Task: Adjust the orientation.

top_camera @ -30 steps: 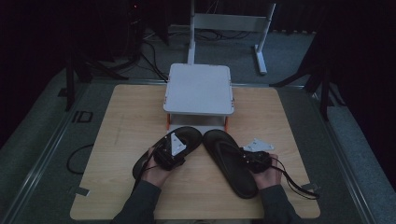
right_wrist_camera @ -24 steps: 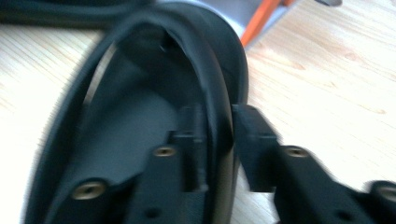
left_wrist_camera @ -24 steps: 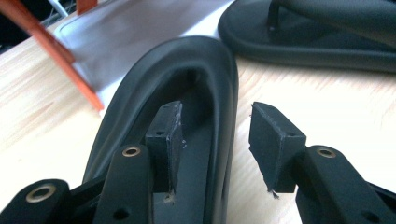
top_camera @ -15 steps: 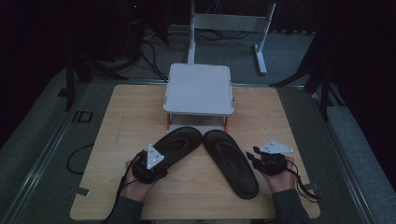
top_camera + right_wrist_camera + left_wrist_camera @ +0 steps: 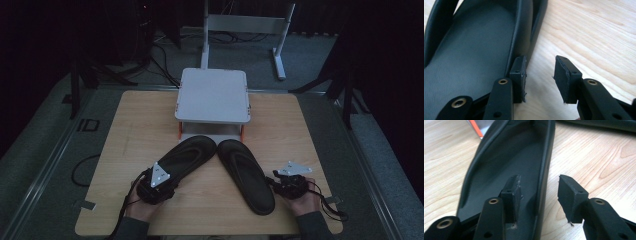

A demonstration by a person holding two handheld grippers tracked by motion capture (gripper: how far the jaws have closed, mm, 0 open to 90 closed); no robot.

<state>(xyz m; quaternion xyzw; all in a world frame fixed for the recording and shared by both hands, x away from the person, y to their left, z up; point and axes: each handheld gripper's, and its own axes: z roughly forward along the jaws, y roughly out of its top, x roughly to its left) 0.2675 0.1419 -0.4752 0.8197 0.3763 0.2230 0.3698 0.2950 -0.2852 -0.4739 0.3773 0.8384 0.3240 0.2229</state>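
On the wooden table, both the left gripper and right gripper stand parted beside two black sandals lying toe to toe, so closing now could pinch only a rim and slip.

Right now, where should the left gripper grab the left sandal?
Probably the raised side rim near the heel of the left sandal, coming in from the near end. The left gripper already straddles that rim, one jaw inside the footbed, one outside over the table, open.
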